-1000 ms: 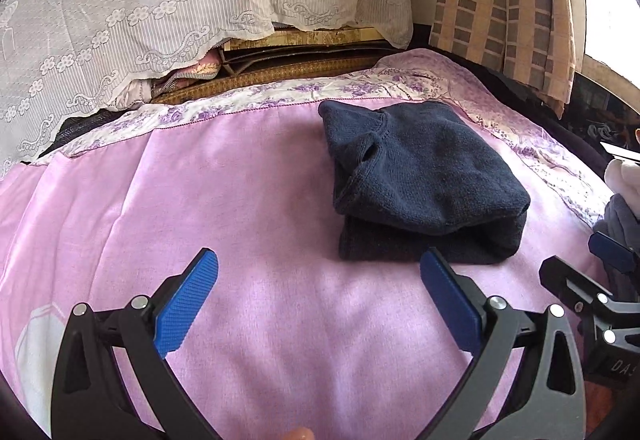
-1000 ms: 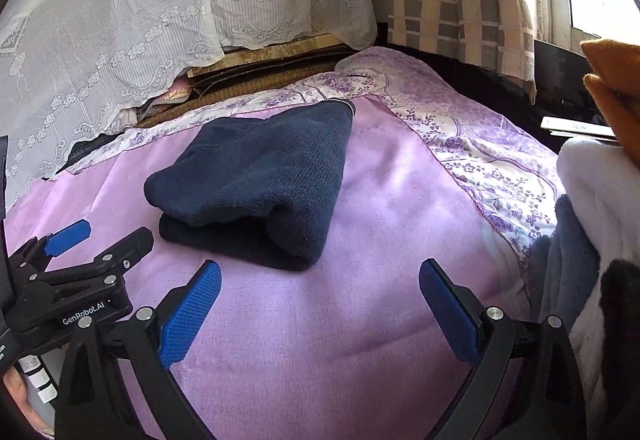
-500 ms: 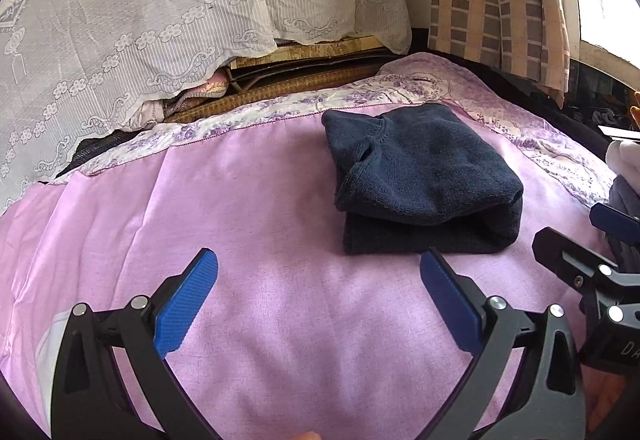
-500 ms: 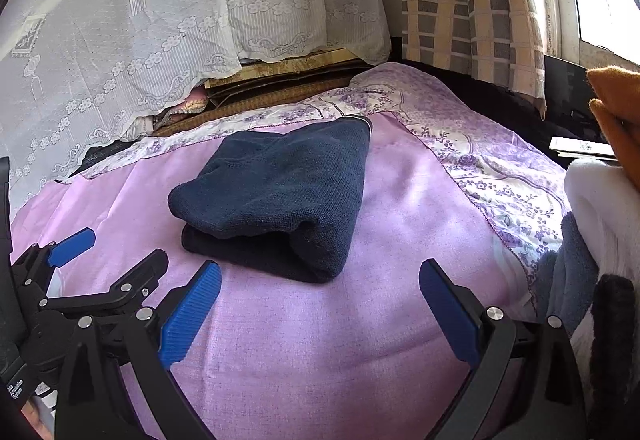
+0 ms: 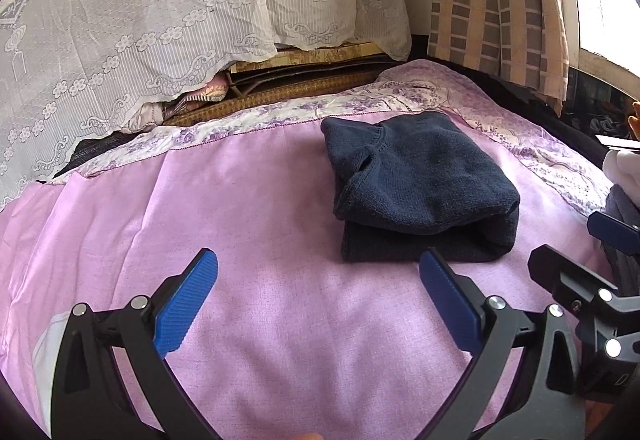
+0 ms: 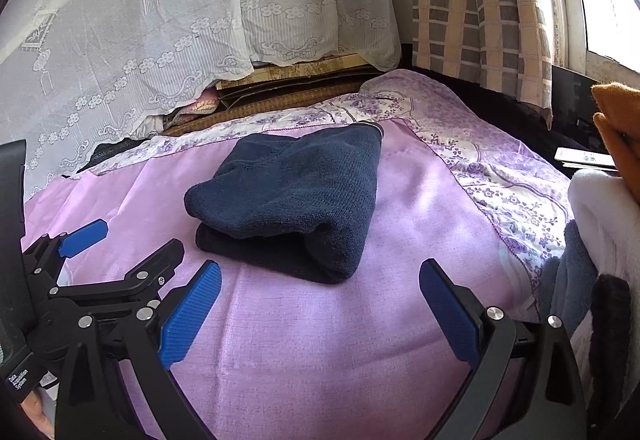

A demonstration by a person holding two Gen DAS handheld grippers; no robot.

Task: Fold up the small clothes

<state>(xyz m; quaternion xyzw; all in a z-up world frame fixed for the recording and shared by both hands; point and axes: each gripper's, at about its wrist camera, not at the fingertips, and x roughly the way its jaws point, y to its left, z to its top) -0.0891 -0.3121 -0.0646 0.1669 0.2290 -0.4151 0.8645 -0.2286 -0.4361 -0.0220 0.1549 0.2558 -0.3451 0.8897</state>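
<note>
On a pink bedsheet (image 5: 248, 200): folded dark blue garment (image 5: 420, 184), lying free.

Sits mid-bed, doubled over, fold toward both cameras. Just short of it, left gripper (image 5: 318, 304) and right gripper (image 6: 320, 310), side by side, jaws spread wide, holding nothing, apart from the cloth. Beyond, white lace cover (image 5: 160, 20) and checked curtain (image 6: 480, 8); at right, pile of clothes (image 6: 600, 208).

Both wrist cameras looked forward, low over the bed (image 5: 280, 320); each caught the same folded dark garment (image 5: 420, 184) ahead.
</note>
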